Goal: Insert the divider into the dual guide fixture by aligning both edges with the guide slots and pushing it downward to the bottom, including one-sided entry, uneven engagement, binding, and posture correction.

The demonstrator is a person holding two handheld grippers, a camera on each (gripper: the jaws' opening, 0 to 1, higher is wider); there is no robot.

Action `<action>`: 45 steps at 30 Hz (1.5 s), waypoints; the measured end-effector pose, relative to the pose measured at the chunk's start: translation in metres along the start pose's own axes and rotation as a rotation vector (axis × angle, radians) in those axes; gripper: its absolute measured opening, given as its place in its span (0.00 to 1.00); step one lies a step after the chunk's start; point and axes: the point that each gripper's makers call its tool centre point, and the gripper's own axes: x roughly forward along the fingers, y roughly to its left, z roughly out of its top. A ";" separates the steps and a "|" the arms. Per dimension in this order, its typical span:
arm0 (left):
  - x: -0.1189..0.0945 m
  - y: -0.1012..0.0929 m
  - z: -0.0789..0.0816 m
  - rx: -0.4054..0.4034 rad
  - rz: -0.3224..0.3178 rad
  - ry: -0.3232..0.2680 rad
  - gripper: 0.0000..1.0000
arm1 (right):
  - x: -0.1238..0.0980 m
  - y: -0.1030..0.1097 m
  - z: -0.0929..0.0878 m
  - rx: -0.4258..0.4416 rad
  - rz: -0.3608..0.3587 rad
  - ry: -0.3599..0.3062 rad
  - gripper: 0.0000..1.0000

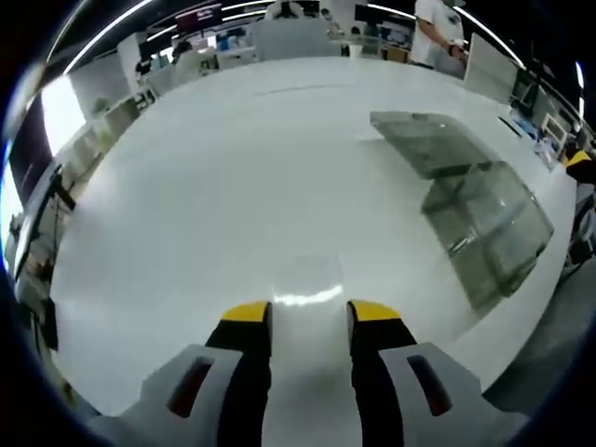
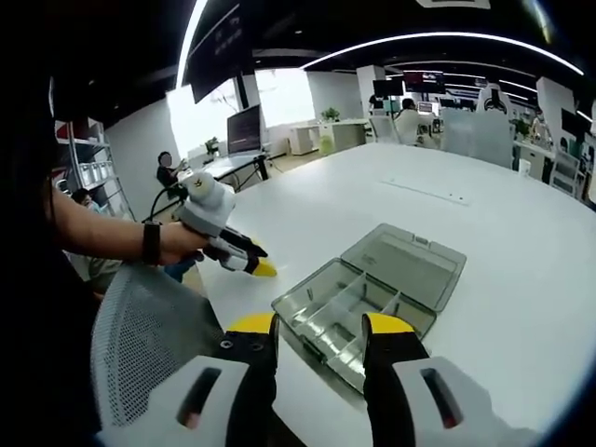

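In the left gripper view, the left hand-held gripper [image 1: 308, 312] rises from the bottom edge with its yellow-tipped jaws spread. Between the tips sits a thin clear sheet, probably the divider [image 1: 305, 284], though it is so transparent against the white table [image 1: 214, 196] that I cannot tell whether the jaws actually pinch it. Well apart from the gripper, toward the right, lies the clear plastic organizer box [image 1: 470, 200], open, its lid thrown back flat on the table. People sit and stand at desks along the far side of the room.

In the right gripper view, the right hand-held gripper [image 2: 319, 323] hovers with jaws spread and nothing between them, just above the near end of the organizer box [image 2: 368, 298]. The box lies open on the table [image 2: 503, 242], its tray split into compartments, its lid flat on the far side. To the left, a person's hand [image 2: 172, 242] with a dark wristband holds the left hand-held gripper [image 2: 256, 265] over the table's edge, its yellow tips pointing toward the box but apart from it. A grey mesh chair back [image 2: 140, 345] stands at lower left.
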 end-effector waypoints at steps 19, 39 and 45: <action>-0.012 -0.015 0.008 0.006 -0.049 -0.046 0.30 | -0.002 0.008 0.007 -0.028 0.017 -0.005 0.31; -0.039 -0.034 0.025 -0.016 -0.125 -0.150 0.30 | 0.002 0.020 0.014 -0.057 0.073 -0.005 0.31; -0.048 -0.041 0.028 -0.006 -0.139 -0.185 0.30 | 0.004 0.025 0.018 -0.080 0.091 -0.001 0.31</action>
